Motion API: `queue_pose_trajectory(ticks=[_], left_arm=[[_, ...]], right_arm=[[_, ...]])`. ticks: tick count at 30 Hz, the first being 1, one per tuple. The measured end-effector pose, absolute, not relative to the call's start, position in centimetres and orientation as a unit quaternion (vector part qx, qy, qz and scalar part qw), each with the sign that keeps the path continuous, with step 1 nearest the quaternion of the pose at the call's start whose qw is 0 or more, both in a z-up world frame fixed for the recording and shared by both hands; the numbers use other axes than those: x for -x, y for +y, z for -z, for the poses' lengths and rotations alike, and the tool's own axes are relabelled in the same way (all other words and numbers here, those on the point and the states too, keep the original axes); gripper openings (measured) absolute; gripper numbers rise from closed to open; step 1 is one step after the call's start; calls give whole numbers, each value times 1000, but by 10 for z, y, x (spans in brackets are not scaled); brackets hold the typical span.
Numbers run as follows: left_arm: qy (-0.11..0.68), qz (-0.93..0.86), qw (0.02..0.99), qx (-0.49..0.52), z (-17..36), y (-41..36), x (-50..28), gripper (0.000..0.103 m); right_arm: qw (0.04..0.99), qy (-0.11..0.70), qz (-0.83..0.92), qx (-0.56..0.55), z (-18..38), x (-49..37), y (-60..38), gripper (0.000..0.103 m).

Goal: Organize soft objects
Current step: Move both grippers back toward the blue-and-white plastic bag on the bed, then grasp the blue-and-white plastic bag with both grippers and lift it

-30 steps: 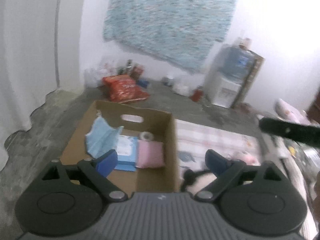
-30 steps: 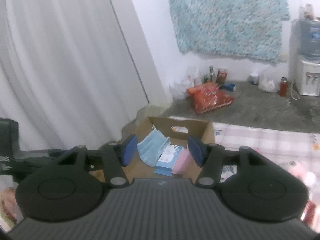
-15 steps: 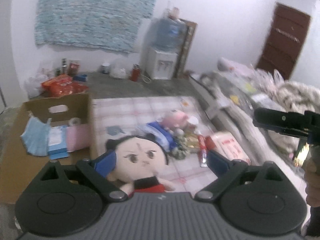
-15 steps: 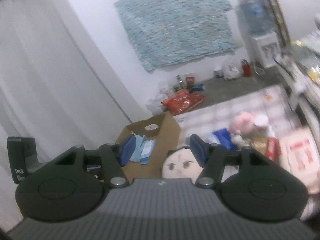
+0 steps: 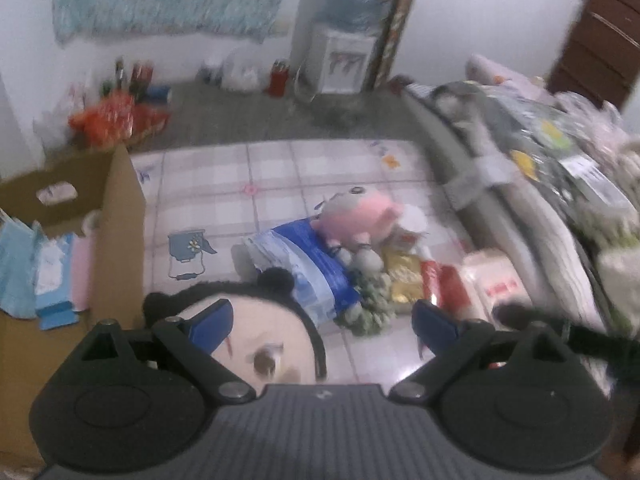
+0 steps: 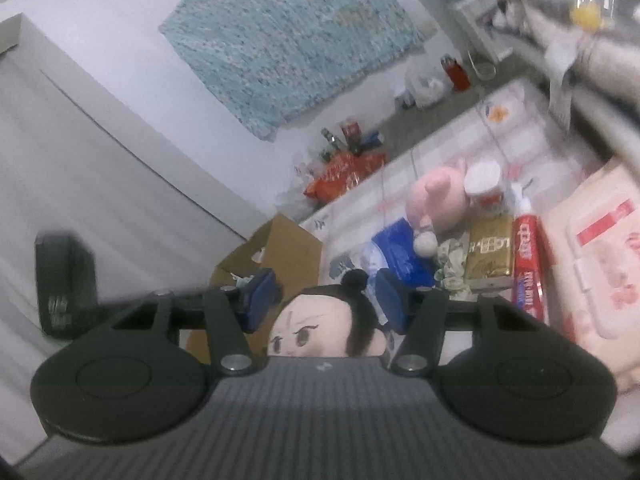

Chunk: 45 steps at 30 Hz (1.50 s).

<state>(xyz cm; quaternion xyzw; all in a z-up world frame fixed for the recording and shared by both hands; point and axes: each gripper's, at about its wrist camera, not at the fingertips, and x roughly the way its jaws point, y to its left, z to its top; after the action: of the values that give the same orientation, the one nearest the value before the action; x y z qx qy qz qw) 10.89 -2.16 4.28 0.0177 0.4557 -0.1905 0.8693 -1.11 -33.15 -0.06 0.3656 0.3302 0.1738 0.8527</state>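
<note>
The left tongs [image 5: 322, 322] stand wide over a black-haired doll [image 5: 256, 344] on the checked mat [image 5: 280, 176], beside a cardboard box [image 5: 124, 216].

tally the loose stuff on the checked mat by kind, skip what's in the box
Plush toys: 2, black-haired doll, pink plush
Soft packs: 2, blue pack, pink-white wipes pack
Gold box: 1
Red tube: 1
White cup: 1
Greenish-white bundle: 1, too blurred to name
Total: 8
</note>
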Motion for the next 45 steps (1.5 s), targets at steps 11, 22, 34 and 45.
queue_pose_trajectory(ticks=[11,22,34,45], left_arm=[[605,90,785,96,55,-22,-267,96],[663,49,734,136,111,-27,-317,95],[651,47,746,134,110,-37,-318,66],[616,80,772,137,62,-39,-293,64]], right_arm=[[752,424,-121,-490,130,-78,-284,55],[720,422,-80,-546,188,-123,-240,61],[724,397,-56,-562,186,-143,-220,41],[771,348,-85,-527,118,-133,-231,38]])
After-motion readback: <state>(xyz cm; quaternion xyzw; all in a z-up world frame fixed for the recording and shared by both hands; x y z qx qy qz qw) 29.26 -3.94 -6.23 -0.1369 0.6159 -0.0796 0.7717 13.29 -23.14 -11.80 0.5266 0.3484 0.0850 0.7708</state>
